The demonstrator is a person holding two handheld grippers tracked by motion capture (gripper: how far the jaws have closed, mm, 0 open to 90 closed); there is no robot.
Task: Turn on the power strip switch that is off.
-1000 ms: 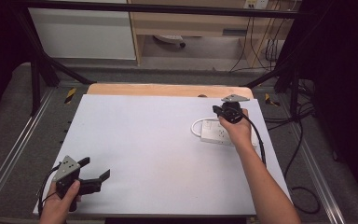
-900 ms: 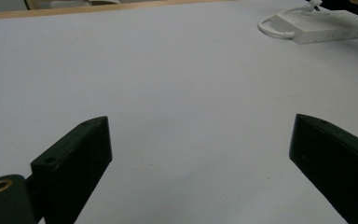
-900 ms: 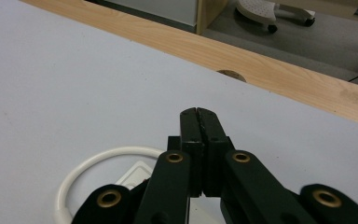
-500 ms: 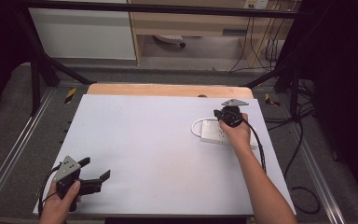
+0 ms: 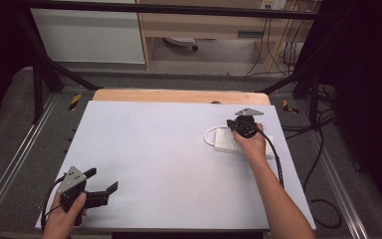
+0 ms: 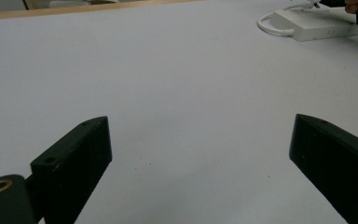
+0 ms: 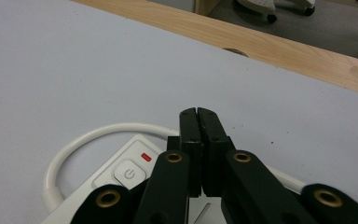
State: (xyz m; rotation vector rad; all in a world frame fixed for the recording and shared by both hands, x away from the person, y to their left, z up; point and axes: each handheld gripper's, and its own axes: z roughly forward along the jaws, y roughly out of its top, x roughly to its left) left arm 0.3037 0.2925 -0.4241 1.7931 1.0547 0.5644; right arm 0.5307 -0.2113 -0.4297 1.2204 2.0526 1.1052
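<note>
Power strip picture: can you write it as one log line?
right claw: shut, over power strip | left claw: open, holding nothing | strip light: red

A white sheet (image 5: 169, 149) covers most of the table, leaving a strip of bare wood (image 5: 179, 96) along the far edge. Grey carpet (image 5: 10, 134) lies on the floor to either side, with metal rails (image 5: 10, 172) running alongside the table's left and right edges. Beyond the far edge stands a white cabinet (image 5: 87, 35) and a pale wooden unit (image 5: 214, 22), with a castor base (image 5: 181, 42) underneath. Black cables (image 5: 323, 149) trail over the floor at the right. The corners of the room are dark.
</note>
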